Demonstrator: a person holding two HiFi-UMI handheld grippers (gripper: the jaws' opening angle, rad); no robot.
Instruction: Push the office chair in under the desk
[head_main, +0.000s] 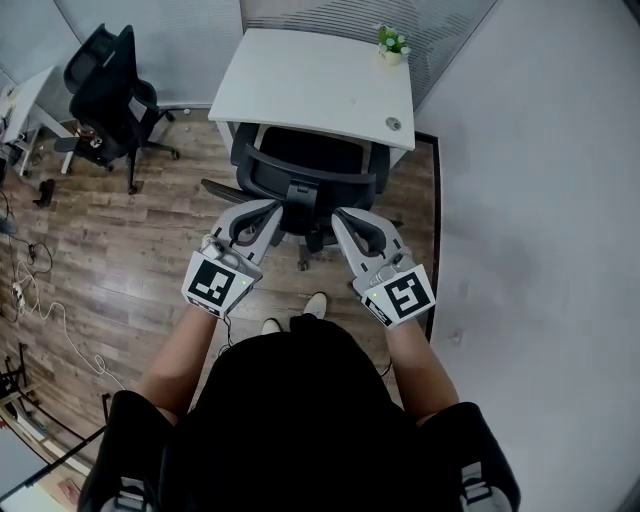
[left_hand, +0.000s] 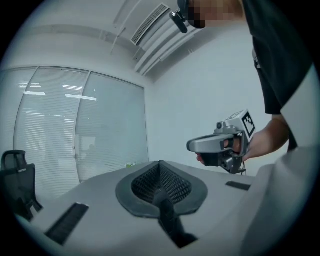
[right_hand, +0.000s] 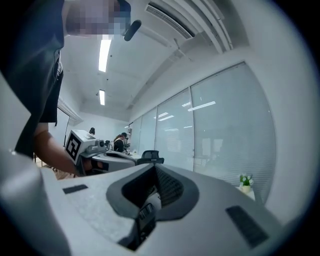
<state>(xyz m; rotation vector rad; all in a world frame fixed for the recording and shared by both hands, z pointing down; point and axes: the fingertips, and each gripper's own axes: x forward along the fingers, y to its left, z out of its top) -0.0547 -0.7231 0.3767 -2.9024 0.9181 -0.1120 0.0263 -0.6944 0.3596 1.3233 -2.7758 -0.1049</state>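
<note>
The black office chair (head_main: 305, 170) stands with its seat partly under the white desk (head_main: 310, 85), its backrest towards me. My left gripper (head_main: 272, 207) and right gripper (head_main: 340, 215) hang side by side just behind the backrest, tips angled towards each other. Both are shut with nothing between the jaws. In the left gripper view the left gripper (left_hand: 161, 167) has its pads closed together and points at the glass wall, with the right gripper (left_hand: 220, 145) beside it. The right gripper view shows the right gripper (right_hand: 155, 167) shut the same way, the left gripper (right_hand: 95, 150) alongside.
A small potted plant (head_main: 391, 43) sits on the desk's far right corner. A second black chair (head_main: 110, 90) stands at the left by another table. Cables (head_main: 30, 270) lie on the wooden floor at the left. A grey wall (head_main: 540, 200) runs close along the right.
</note>
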